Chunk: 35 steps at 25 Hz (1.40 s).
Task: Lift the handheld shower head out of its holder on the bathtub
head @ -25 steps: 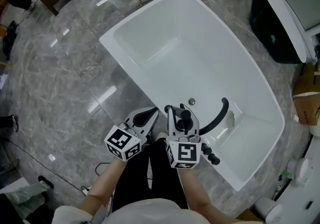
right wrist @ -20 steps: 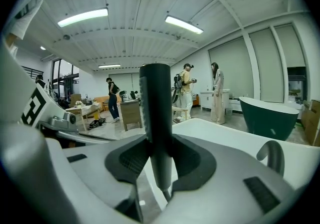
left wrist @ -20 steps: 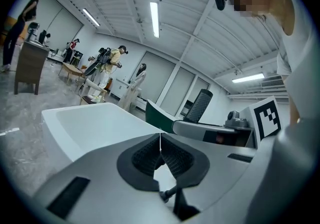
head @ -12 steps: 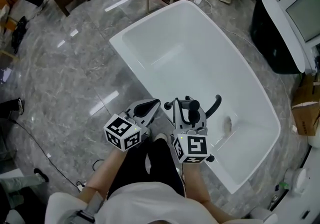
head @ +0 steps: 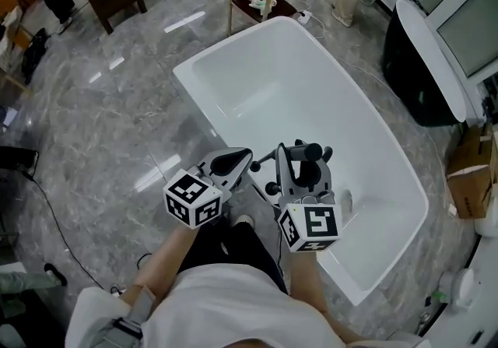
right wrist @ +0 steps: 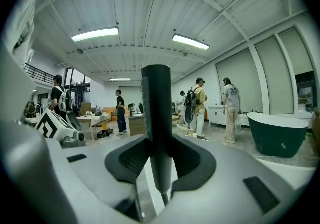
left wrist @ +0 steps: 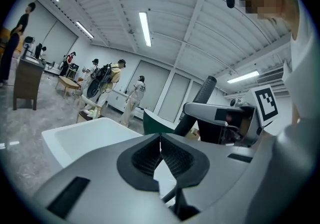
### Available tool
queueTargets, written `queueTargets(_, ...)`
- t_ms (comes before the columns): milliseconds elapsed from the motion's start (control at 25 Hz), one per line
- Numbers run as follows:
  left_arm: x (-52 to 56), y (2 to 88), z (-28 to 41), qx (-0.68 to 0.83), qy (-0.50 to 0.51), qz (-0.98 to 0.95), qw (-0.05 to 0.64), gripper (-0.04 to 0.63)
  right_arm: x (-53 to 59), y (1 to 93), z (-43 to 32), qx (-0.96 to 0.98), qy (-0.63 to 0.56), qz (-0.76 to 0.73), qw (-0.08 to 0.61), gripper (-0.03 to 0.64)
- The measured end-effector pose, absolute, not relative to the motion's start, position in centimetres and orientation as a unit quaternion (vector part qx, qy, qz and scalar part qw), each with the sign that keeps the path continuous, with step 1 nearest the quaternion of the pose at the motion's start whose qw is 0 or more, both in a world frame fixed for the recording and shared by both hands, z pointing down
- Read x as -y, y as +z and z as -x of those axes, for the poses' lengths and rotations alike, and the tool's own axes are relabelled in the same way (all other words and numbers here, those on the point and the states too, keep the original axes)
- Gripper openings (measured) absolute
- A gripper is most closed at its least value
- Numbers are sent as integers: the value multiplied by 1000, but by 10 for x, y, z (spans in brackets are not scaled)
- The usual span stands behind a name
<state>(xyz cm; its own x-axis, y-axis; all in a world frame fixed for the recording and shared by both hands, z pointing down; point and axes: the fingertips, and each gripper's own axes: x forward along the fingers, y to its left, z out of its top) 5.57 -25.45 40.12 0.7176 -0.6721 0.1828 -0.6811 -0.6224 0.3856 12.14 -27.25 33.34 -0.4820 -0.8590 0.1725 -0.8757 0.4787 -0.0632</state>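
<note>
The shower head point(right wrist: 156, 113) stood upright, clamped between the jaws of the right gripper point(right wrist: 159, 164) over the near edge of the white bathtub point(head: 233, 41). Just to its left, the left gripper point(left wrist: 160, 144) had its jaws pressed together on nothing. People stood farther off.

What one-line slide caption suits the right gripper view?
Right claw clamped on the black cylindrical shower-head handle, which stands upright against the white ribbed ceiling.
</note>
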Motion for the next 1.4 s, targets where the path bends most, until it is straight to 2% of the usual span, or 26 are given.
queueTargets(560, 259, 375, -68, 368, -16, -910, 190, 12, 263, 285, -136, 871, 74, -486, 12, 141)
queueTargets(840, 260, 371, -58, 387, -14, -903, 184, 12, 268, 283, -122, 881, 77, -466, 15, 141)
queueTargets(1120, 256, 372, -8, 448, -24, -875, 182, 12, 272, 279, -73, 911, 75, -405, 14, 143)
queueTargets(1400, 236, 373, 73, 539, -42, -822, 178, 12, 263, 275, 12, 949, 79, -304, 8, 141)
